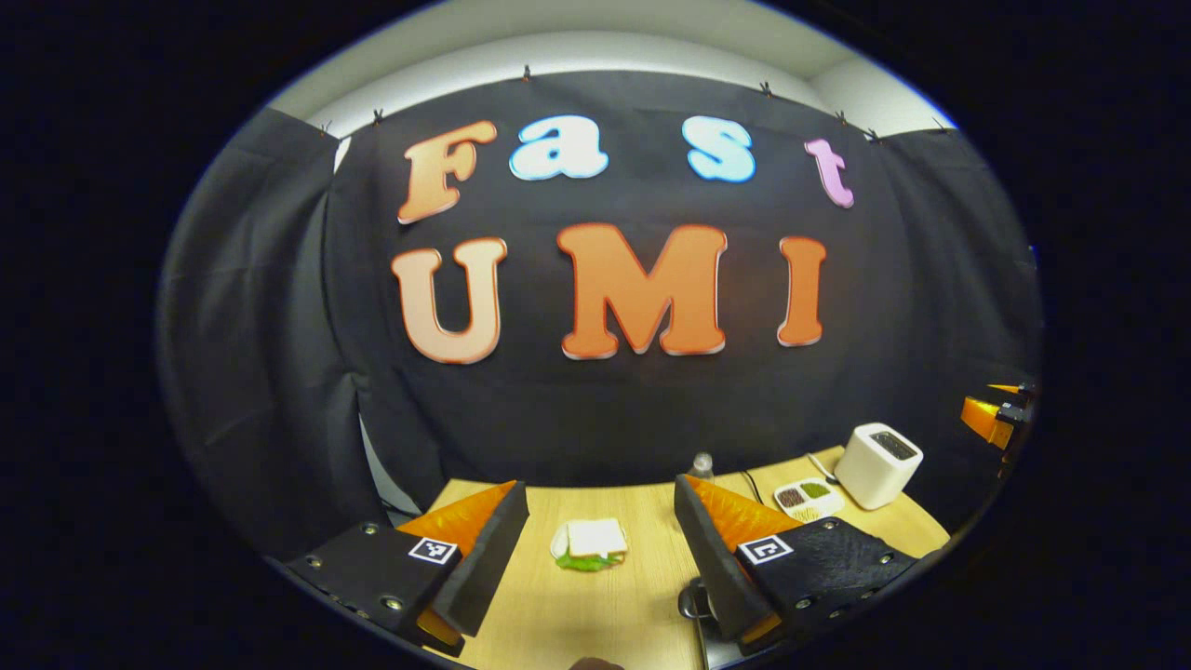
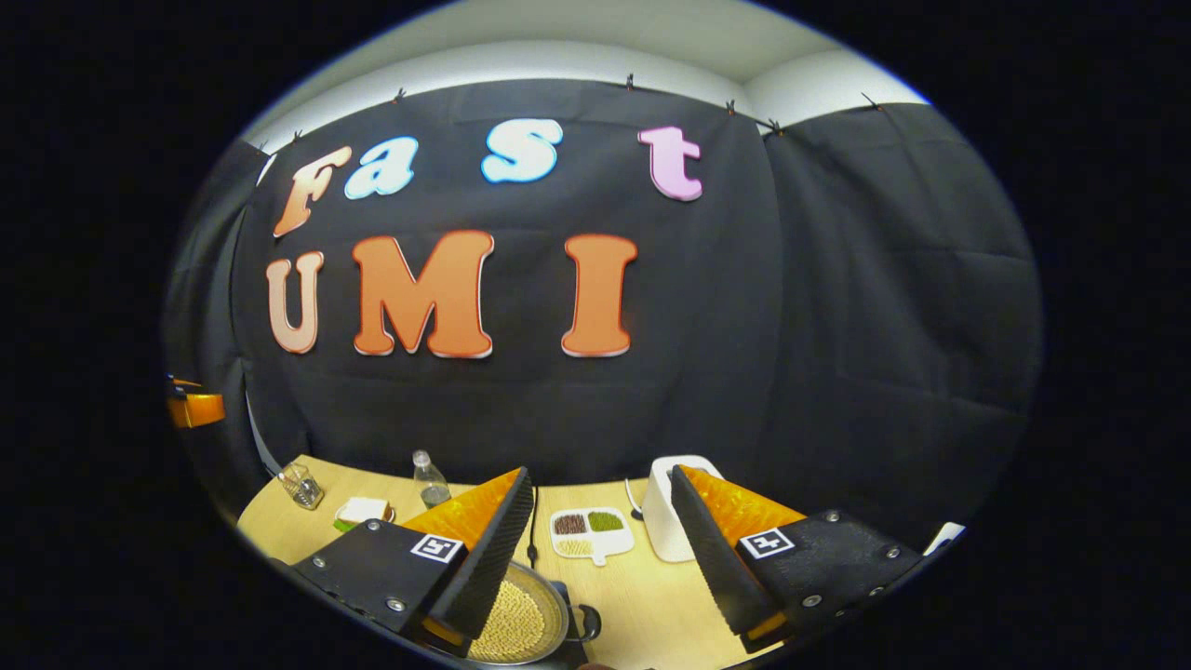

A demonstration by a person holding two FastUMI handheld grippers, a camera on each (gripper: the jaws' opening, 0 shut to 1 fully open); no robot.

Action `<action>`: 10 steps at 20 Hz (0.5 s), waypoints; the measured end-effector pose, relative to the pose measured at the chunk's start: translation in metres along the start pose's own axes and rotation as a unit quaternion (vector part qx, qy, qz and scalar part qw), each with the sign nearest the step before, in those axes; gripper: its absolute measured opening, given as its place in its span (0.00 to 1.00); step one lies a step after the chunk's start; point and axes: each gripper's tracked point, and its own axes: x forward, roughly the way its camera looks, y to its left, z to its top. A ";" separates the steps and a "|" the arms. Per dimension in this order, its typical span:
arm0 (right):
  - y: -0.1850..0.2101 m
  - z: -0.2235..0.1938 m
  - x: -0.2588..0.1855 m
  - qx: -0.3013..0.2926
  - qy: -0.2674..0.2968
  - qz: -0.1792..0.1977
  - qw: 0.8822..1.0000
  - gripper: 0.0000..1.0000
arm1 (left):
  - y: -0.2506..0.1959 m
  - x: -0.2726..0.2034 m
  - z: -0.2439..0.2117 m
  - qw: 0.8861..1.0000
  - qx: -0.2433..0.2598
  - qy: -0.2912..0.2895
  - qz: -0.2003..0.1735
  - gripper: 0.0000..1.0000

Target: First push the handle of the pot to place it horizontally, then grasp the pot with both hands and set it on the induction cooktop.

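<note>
The metal pot [image 2: 561,603], filled with small yellow grains, stands on the wooden table at the bottom of the right gripper view, partly behind my finger. A dark loop handle [image 2: 590,622] sticks out on its right side. My right gripper [image 2: 601,475] hovers above it, open, with nothing between its fingers. My left gripper [image 1: 600,486] is open too, held above the table with a sandwich plate [image 1: 589,544] showing in the gap. A dark rounded part [image 1: 691,600] lies by its right finger; I cannot tell what it is.
At the back of the table stand a white toaster [image 2: 662,521], a divided dish of beans [image 2: 588,532], a small water bottle [image 2: 430,479] and a glass holder [image 2: 300,484]. A cable [image 1: 750,484] runs beside the dish. The other gripper [image 1: 994,414] shows at the far right of the left gripper view.
</note>
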 end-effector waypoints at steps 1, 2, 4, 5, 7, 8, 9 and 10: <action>0.001 0.020 -0.003 0.005 -0.016 0.004 1.000 0.93 | 0.008 -0.005 0.024 1.000 -0.004 -0.026 0.006 0.95; 0.003 0.037 -0.008 0.009 -0.032 0.010 0.999 0.98 | 0.017 -0.013 0.050 0.999 -0.010 -0.052 0.012 0.93; 0.003 0.072 -0.014 0.008 -0.065 0.016 0.998 0.93 | 0.034 -0.030 0.094 0.995 -0.019 -0.093 0.024 0.94; 0.001 0.090 -0.016 0.004 -0.081 0.014 0.997 0.93 | 0.041 -0.036 0.113 0.993 -0.021 -0.111 0.030 0.93; 0.003 0.121 -0.022 -0.005 -0.109 0.018 0.994 0.97 | 0.053 -0.050 0.148 0.988 -0.017 -0.145 0.039 0.93; 0.005 0.132 -0.026 -0.012 -0.116 0.022 0.993 0.93 | 0.056 -0.054 0.167 0.986 -0.017 -0.162 0.043 0.93; 0.006 0.143 -0.031 -0.020 -0.127 0.024 0.991 0.93 | 0.057 -0.058 0.185 0.983 -0.020 -0.177 0.042 0.93; 0.006 0.157 -0.036 -0.031 -0.136 0.021 0.990 0.93 | 0.055 -0.064 0.203 0.981 -0.024 -0.190 0.036 0.92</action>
